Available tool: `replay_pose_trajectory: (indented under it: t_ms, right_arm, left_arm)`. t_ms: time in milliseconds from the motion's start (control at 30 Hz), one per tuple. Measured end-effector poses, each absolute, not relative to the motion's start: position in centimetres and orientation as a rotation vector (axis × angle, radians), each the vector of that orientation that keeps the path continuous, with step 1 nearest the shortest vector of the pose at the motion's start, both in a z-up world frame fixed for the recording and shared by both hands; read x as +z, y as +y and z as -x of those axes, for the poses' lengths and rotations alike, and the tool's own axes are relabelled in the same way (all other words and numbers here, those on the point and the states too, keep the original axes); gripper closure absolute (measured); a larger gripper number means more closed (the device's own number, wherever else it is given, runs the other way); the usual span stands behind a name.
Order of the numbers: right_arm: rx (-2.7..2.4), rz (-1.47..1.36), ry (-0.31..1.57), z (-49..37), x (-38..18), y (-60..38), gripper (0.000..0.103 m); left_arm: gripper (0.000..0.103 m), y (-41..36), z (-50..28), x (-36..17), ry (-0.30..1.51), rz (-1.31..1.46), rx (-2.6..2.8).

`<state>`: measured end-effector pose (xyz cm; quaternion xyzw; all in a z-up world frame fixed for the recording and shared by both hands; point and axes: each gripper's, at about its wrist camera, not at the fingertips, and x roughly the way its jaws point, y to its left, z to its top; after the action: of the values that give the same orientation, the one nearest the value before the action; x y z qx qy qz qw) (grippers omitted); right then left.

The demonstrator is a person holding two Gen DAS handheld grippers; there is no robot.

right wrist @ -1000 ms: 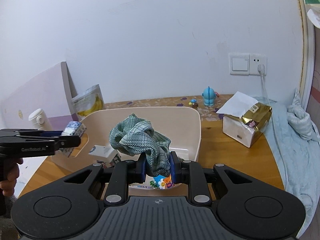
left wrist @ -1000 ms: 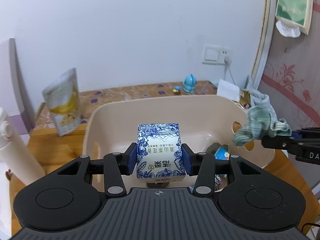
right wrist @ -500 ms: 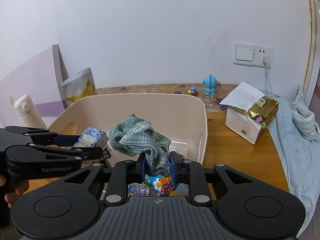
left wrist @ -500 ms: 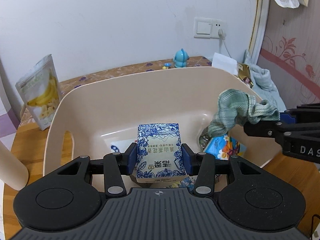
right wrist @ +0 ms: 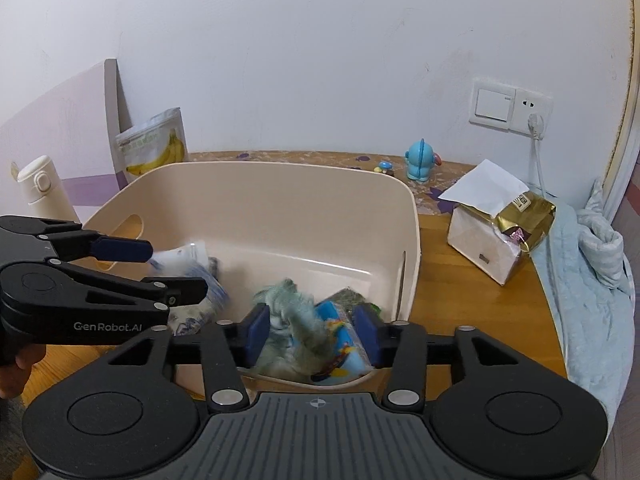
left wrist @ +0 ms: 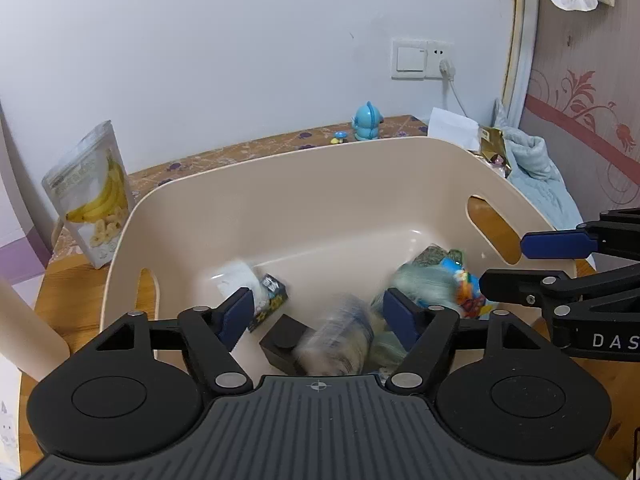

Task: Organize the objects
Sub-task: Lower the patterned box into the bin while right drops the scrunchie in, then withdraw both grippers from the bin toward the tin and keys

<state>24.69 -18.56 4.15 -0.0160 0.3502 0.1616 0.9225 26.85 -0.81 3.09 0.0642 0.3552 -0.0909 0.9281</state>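
— Wooden tabletop (right wrist: 472, 300) against white wall. Count, largest down?

— One beige tub (left wrist: 320, 184), two handle slots. One banana-chip pouch (left wrist: 90, 196) upright beside it. One tissue pack (right wrist: 496, 224). One blue figurine (right wrist: 420, 160).

— Inside tub?

— One blue-white box (left wrist: 336, 340), blurred, loose between left gripper (left wrist: 320, 316) pads. One green cloth (right wrist: 298, 320), blurred, lying on one cartoon packet (right wrist: 340, 344). One small black block (left wrist: 284, 344).

— Jaws?

— Left spread wide, holding nothing. Right gripper (right wrist: 312, 332) likewise parted, cloth free between pads.
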Motion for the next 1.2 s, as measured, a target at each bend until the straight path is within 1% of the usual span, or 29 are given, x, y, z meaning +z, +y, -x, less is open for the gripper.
replay_pose_trajectory:
  t_ms: [33, 100, 367, 433, 500, 600, 700, 967, 1200]
  right_arm:
    - [0.330, 0.031, 0.718, -24.6, 4.2, -18.5, 0.045]
    - [0.328, 0.030, 0.713, -24.4, 4.4, -18.5, 0.037]
    - [0.322, 0.038, 0.676, -23.0, 5.6, -18.9, 0.024]
    - [0.320, 0.045, 0.665, -22.5, 5.9, -18.9, 0.021]
    - [0.319, 0.052, 0.652, -22.0, 6.2, -19.0, 0.011]
    - [0.314, 0.066, 0.631, -21.1, 6.6, -18.9, 0.007]
    - [0.310, 0.086, 0.614, -20.1, 6.9, -18.8, 0.001]
    - [0.307, 0.067, 0.594, -17.7, 7.0, -19.2, 0.001]
    - [0.308, 0.107, 0.623, -16.2, 5.8, -19.3, 0.001]
  left_arm:
    - [0.027, -0.7, -26.8, 3.2, 0.727, -0.130, -0.187]
    - [0.025, -0.5, -26.5, 3.3, 0.726, -0.126, -0.188]
    - [0.024, 0.3, -24.9, 4.1, 0.689, -0.127, -0.155]
    - [0.022, 0.4, -24.4, 4.4, 0.672, -0.137, -0.151]
    - [0.020, 0.5, -23.8, 4.7, 0.658, -0.145, -0.151]
    - [0.017, 0.6, -23.0, 5.1, 0.648, -0.148, -0.153]
    - [0.017, 0.6, -22.1, 5.3, 0.642, -0.163, -0.136]
    - [0.016, 0.9, -19.0, 5.6, 0.627, -0.167, -0.124]
    - [0.015, 0.7, -16.7, 4.9, 0.636, -0.150, -0.129]
